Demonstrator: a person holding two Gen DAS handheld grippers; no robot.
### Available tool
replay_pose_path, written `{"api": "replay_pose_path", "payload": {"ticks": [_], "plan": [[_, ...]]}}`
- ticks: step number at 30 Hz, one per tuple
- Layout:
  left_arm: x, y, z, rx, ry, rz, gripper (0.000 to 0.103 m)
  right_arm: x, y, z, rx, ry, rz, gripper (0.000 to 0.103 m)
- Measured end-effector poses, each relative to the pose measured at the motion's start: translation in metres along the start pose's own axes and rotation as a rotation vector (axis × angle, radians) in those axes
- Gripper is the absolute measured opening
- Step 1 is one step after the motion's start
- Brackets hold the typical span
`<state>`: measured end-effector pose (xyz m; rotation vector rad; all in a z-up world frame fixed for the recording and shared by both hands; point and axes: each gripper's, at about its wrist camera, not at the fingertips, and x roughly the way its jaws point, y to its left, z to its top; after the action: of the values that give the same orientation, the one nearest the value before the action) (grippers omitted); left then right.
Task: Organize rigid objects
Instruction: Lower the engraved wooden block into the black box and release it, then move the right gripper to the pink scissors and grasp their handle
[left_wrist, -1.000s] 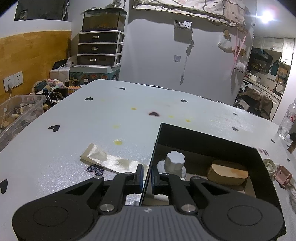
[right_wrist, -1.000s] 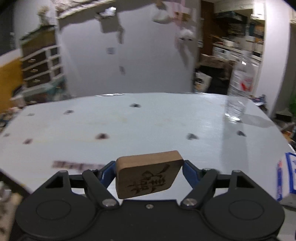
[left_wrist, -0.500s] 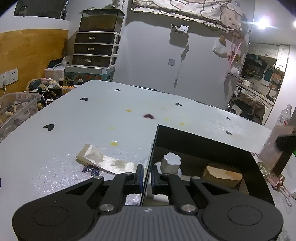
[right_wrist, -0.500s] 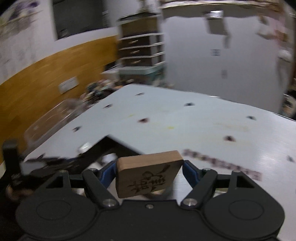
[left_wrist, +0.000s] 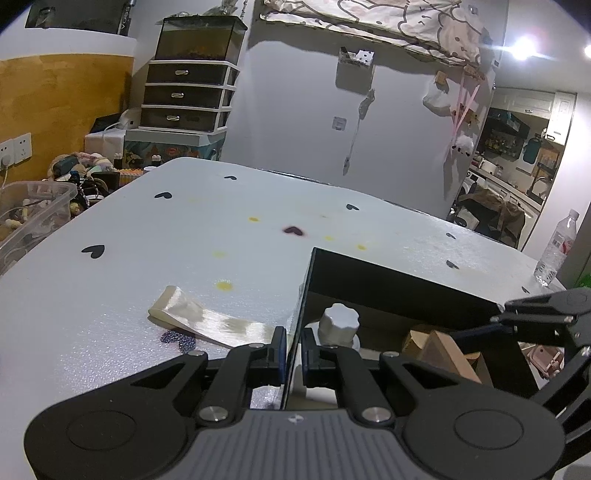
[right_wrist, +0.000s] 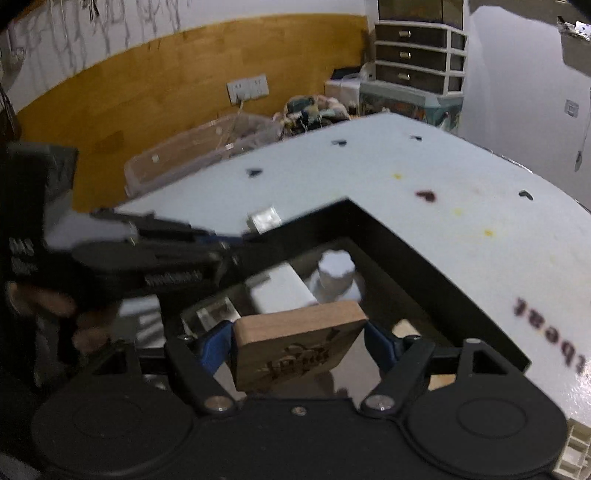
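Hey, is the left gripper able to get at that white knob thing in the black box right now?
Probably not as it stands. The left gripper is shut on the wall of the black box; the white knob sits just beyond, uncovered, so it would have to let go first.

Wall before me: grey-white wall, bright lamp high at right.
Left wall: wood panel with white sockets.
Furniture: drawer unit beyond my table's far left corner.
Table: white table with black hearts.
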<state>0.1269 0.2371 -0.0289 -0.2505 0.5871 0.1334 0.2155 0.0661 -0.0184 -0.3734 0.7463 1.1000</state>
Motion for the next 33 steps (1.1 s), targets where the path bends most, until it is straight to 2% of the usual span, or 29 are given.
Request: {"api": "replay_pose_path", "payload": {"ticks": [4, 6, 9, 21, 23, 28, 33], "plan": [[0.003, -0.001, -0.001, 0.003, 0.003, 0.002, 0.008, -0.009, -0.006, -0.008, -0.009, 0.034, -0.012, 0.076], [0.003, -0.001, -0.001, 0.001, 0.005, 0.002, 0.008, -0.014, -0.007, -0.011, -0.024, 0.057, -0.044, 0.074], [0.003, -0.002, -0.001, 0.0, 0.005, 0.001, 0.008, -0.022, -0.008, -0.013, -0.034, 0.083, -0.091, 0.075], [0.005, -0.001, 0.0, -0.001, 0.008, 0.001, 0.008, -0.045, -0.009, -0.017, -0.001, 0.048, -0.123, 0.077], [0.005, -0.001, 0.0, -0.001, 0.009, 0.002, 0.008, -0.05, -0.008, -0.018, 0.007, 0.031, -0.126, 0.08], [0.005, -0.001, -0.001, -0.002, 0.01, 0.006, 0.008, -0.068, -0.013, -0.025, 0.057, -0.039, -0.159, 0.094], [0.005, 0.002, -0.003, -0.014, 0.012, 0.011, 0.008, -0.091, -0.028, -0.04, 0.169, -0.128, -0.254, 0.103]]}}
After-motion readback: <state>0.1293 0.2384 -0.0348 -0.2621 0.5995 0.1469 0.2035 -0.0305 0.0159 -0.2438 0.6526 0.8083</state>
